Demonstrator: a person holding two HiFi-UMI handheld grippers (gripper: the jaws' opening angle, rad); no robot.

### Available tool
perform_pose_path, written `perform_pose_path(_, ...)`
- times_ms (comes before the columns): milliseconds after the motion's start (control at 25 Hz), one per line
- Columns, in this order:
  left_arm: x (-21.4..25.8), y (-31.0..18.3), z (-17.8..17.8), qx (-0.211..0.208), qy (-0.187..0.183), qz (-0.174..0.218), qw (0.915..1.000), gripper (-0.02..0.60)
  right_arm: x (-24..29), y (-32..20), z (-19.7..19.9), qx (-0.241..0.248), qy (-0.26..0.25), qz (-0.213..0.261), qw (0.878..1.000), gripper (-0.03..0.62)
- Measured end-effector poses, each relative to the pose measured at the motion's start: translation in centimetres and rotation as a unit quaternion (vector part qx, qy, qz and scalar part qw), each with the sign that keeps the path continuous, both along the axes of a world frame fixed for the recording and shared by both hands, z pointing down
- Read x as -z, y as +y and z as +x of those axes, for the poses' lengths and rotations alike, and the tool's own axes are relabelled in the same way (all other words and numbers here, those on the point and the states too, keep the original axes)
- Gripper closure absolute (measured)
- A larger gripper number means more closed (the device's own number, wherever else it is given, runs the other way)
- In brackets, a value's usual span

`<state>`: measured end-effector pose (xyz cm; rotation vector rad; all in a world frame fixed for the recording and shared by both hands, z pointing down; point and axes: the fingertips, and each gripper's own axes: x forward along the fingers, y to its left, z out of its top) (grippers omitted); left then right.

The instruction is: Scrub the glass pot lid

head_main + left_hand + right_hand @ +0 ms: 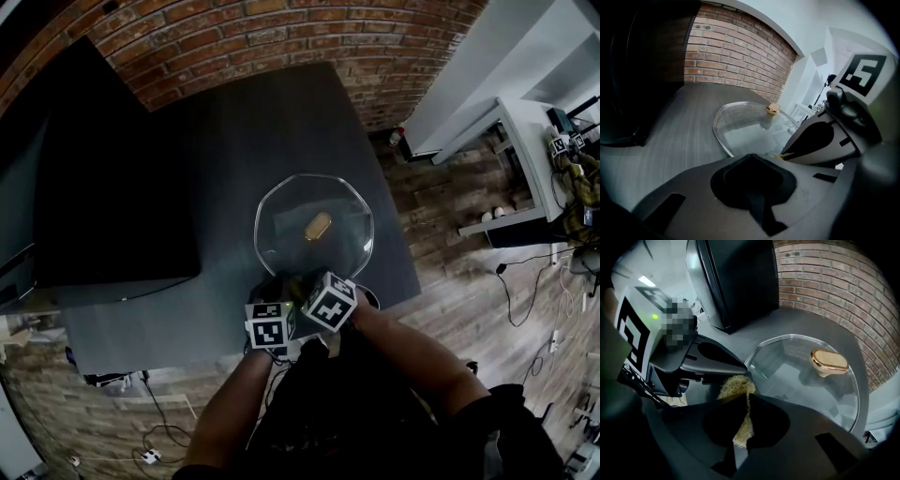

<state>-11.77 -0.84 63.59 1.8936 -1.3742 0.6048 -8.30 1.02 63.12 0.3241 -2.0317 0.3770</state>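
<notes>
Just ahead of closed left fingers (pixel 684 187), glass lid (pixel 750 126); right fingers (pixel 811 427) tight on scourer (pixel 736 387).

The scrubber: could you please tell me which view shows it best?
The right gripper view: the straw-coloured fibrous scrubber sits pinched in the right gripper, at the rim of the glass pot lid. The left gripper view catches only a few fibres; the head view hides it.
</notes>
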Motion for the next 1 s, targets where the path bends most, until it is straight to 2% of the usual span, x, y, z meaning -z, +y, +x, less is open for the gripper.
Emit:
perform_pose_path(200,0.0,-0.1,-0.2,-0.007,0.000,0.000,1.0000,0.549,-0.4,-0.1,0.0,-0.018,-0.011,0.005,1.000,0.569)
perform_pose_path(400,0.3,-0.1,-0.7,-0.015,0.015,0.008,0.9997,0.549,0.9,0.1,-0.3,-0.083,-0.087,-0.004,0.993,0.569)
perform_pose_path(520,2.7,-1.2,-1.6,-0.011,0.015,0.059,0.9981,0.549,2.5,-0.5,-0.3,-0.124,-0.138,0.006,0.983,0.569)
perform_pose_path(760,9.4,-1.5,-2.0,0.007,0.023,0.154,0.9877,0.549,7.8,-2.4,2.4,-0.178,-0.205,0.067,0.960,0.569)
perform_pose_path(1000,15.9,-0.8,-3.1,0.032,0.025,0.223,0.9741,0.549,15.5,-5.2,5.6,-0.210,-0.276,0.151,0.926,0.569)
